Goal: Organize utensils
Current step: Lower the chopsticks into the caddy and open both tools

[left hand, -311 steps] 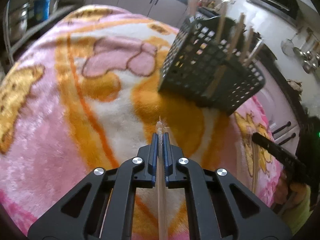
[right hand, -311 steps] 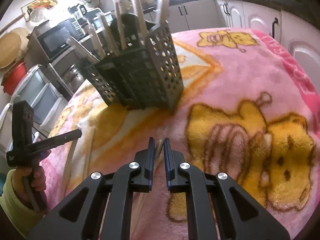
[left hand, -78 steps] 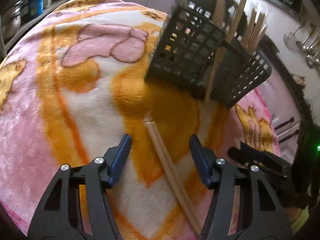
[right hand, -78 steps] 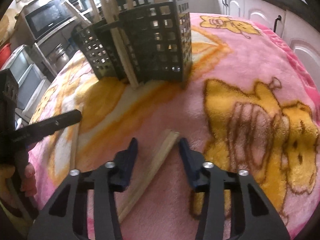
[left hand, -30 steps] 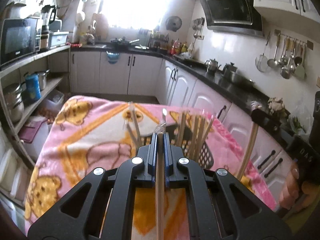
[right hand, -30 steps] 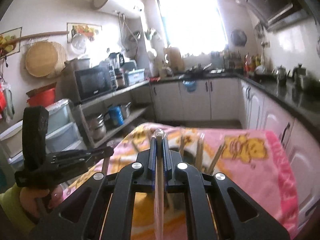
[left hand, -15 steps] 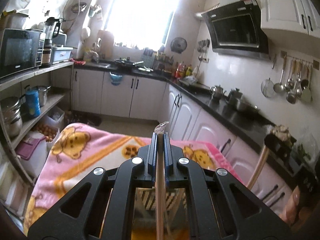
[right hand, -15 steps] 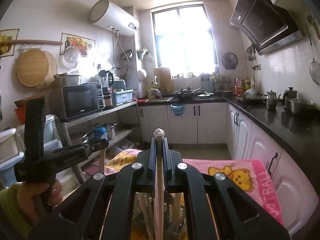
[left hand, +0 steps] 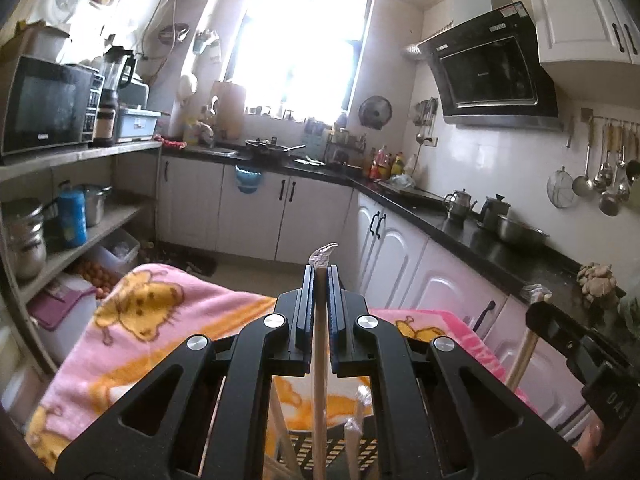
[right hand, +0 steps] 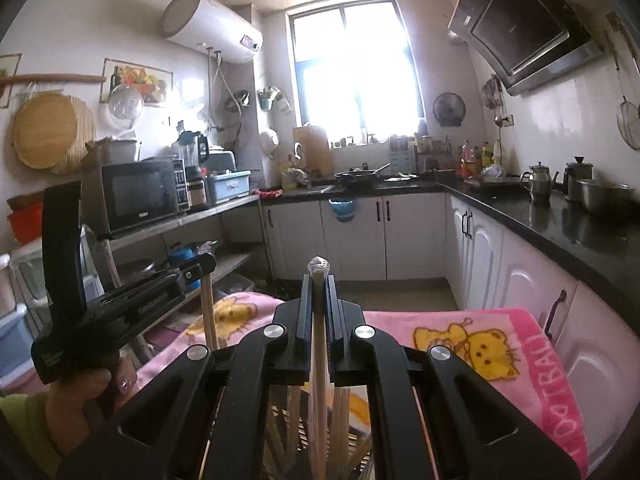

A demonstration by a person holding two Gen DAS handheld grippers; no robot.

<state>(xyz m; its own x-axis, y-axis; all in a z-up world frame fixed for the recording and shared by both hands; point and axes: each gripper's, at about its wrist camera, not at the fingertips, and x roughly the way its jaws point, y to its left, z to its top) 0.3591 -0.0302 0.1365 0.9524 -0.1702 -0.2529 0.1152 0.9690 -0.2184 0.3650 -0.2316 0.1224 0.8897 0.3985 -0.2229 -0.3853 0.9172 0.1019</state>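
Observation:
My left gripper (left hand: 319, 276) is shut on a wrapped pair of wooden chopsticks (left hand: 320, 380) that stands upright between its jaws. The black mesh basket (left hand: 306, 446) shows just below it at the bottom edge, with other wrapped chopsticks (left hand: 354, 432) standing inside. My right gripper (right hand: 319, 284) is shut on another upright pair of chopsticks (right hand: 319, 380), above several chopsticks in the basket (right hand: 342, 412). Each gripper appears in the other's view, the right gripper (left hand: 560, 340) at the right and the left gripper (right hand: 120, 308) at the left, both holding their sticks.
The pink cartoon blanket (left hand: 160, 320) covers the table under the basket. White cabinets with a black counter (right hand: 560, 232) run along the right and back. Shelves with a microwave (right hand: 140, 196) stand at the left. A hand (right hand: 80, 392) grips the left tool.
Both grippers have moved over the basket with their chopsticks still held. The basket has slid from mid view to the bottom edge in both views, and more of the kitchen shows.

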